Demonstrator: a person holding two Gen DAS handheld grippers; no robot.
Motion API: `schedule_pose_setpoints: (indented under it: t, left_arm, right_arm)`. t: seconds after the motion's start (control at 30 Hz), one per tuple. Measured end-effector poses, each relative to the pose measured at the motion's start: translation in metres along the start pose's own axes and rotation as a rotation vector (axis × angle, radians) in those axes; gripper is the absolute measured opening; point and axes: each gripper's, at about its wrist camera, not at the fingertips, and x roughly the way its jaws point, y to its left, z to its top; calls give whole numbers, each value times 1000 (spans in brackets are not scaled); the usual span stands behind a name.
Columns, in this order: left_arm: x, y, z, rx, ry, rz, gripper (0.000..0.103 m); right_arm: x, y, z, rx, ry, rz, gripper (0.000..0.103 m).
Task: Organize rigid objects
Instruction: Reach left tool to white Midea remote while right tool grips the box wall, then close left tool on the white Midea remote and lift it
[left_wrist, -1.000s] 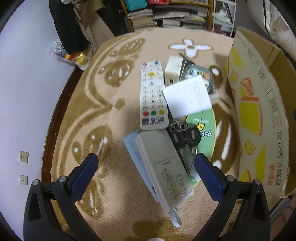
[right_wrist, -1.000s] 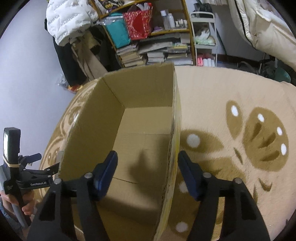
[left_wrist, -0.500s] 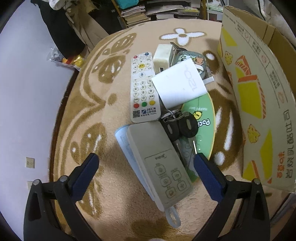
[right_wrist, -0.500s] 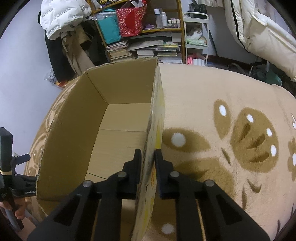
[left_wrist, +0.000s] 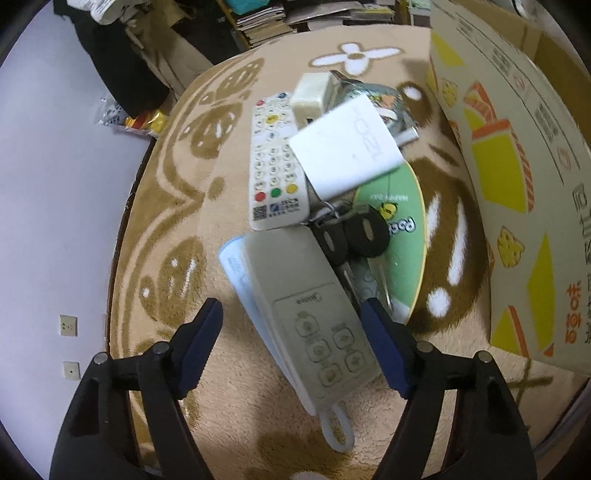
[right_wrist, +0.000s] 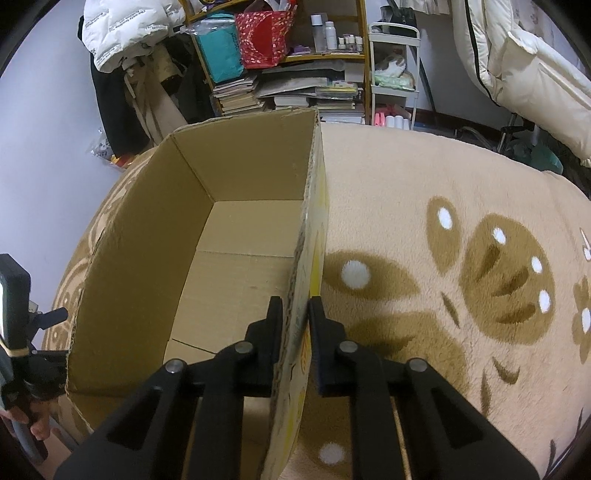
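A pile of small items lies on the tan carpet in the left wrist view. Nearest is a grey air-conditioner remote (left_wrist: 314, 310) with a white loop, lying on a pale blue card. My left gripper (left_wrist: 295, 343) stands open around the remote's near end, its blue pads apart from it. Behind lie a white TV remote (left_wrist: 275, 166), a white box (left_wrist: 347, 147), black keys (left_wrist: 354, 232) and a green disc (left_wrist: 400, 236). My right gripper (right_wrist: 295, 325) is shut on the right wall of the cardboard box (right_wrist: 236, 229), which holds nothing visible.
The cardboard box's printed outer wall (left_wrist: 517, 166) stands right of the pile. A small cream block (left_wrist: 308, 96) and a patterned pouch (left_wrist: 384, 99) lie at the pile's far end. Shelves of books (right_wrist: 295, 92) and hanging coats (right_wrist: 125, 37) stand beyond the carpet. The carpet's edge (left_wrist: 122, 229) runs left.
My right gripper went from open around the box wall to shut on it, and the box shifted. My left gripper came lower and closer over the grey remote, its fingers narrowing.
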Motion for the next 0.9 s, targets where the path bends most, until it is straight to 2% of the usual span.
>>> schedule_pose_setpoints:
  t: [0.1, 0.53, 0.7, 0.9]
  left_arm:
    - [1, -8, -3, 23, 10, -11, 58]
    - [5, -19, -8, 70, 20, 39, 59]
    - [4, -14, -8, 23, 13, 40, 53]
    - [-1, -1, -7, -55, 10, -57, 52]
  right_arm:
    - [0, 0, -1, 5, 3, 3, 15]
    - [4, -2, -3, 5, 16, 3, 15]
    - [4, -2, -3, 4, 17, 3, 15]
    - [4, -2, -3, 6, 17, 3, 15]
